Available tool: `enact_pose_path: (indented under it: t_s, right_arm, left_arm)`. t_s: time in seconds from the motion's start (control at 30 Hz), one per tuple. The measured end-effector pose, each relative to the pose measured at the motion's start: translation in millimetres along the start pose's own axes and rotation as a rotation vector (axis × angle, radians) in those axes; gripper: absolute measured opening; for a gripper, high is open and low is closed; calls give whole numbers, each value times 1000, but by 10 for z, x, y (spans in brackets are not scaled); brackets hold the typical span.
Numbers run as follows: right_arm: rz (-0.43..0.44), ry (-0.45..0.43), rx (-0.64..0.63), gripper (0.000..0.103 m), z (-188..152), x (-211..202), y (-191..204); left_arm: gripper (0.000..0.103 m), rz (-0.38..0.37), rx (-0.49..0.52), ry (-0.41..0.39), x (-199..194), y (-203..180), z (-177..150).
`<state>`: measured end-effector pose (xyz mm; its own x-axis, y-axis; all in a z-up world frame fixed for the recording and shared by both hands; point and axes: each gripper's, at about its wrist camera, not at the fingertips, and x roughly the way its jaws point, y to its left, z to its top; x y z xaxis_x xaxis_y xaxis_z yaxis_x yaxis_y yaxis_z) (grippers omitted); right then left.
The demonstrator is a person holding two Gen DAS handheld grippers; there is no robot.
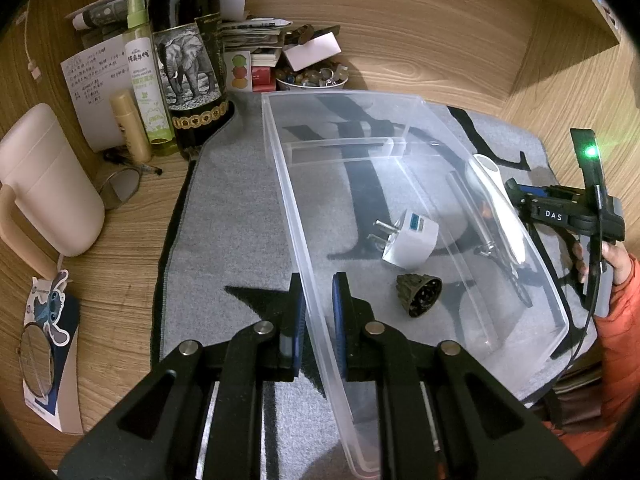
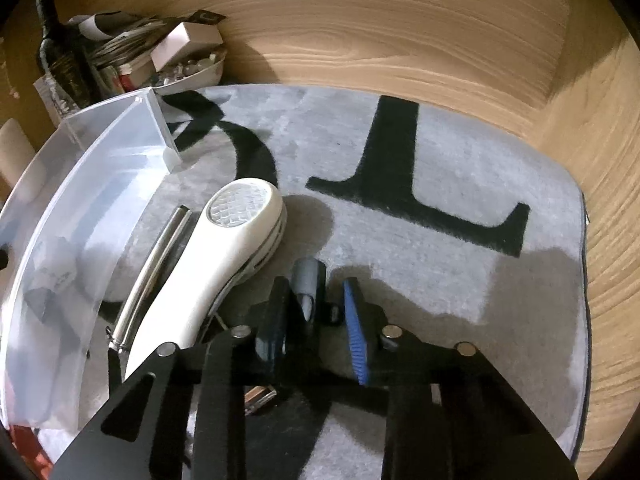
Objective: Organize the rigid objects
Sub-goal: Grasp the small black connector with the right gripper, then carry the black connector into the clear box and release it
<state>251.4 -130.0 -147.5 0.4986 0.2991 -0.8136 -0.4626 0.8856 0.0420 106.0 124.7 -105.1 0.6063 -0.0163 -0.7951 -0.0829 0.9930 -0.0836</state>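
My left gripper [image 1: 318, 312] is shut on the near wall of a clear plastic box [image 1: 280, 168] that stands on a grey mat [image 2: 440, 152]. Inside the box lie a white plug adapter [image 1: 408, 240] and a small dark cone-shaped piece [image 1: 420, 294]. To the right of the box, my right gripper [image 2: 316, 320] points down at the mat and is shut on a slim grey and black pen-like thing [image 2: 308, 284]. A white handheld device [image 2: 240, 240] and a curved metal bar [image 2: 160, 264] lie between that gripper and the box wall.
A dark wine bottle [image 1: 188, 60], a green spray bottle [image 1: 142, 72], a cream jug [image 1: 48, 184], papers and a bowl of trinkets [image 1: 312, 78] crowd the back left. Wooden walls close in behind and to the right. An orange-sleeved hand [image 1: 616, 256] holds the right tool.
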Motion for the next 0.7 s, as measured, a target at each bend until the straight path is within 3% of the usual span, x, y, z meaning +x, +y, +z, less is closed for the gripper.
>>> enact_pose_path:
  t_s: [0.33, 0.7]
  right_arm:
    - [-10, -62, -37, 23, 94, -221, 89]
    - [17, -203, -134, 23, 330, -753, 458]
  left_arm:
    - [13, 10, 3, 5, -3, -11, -2]
    - [13, 13, 4, 6, -7, -7, 7]
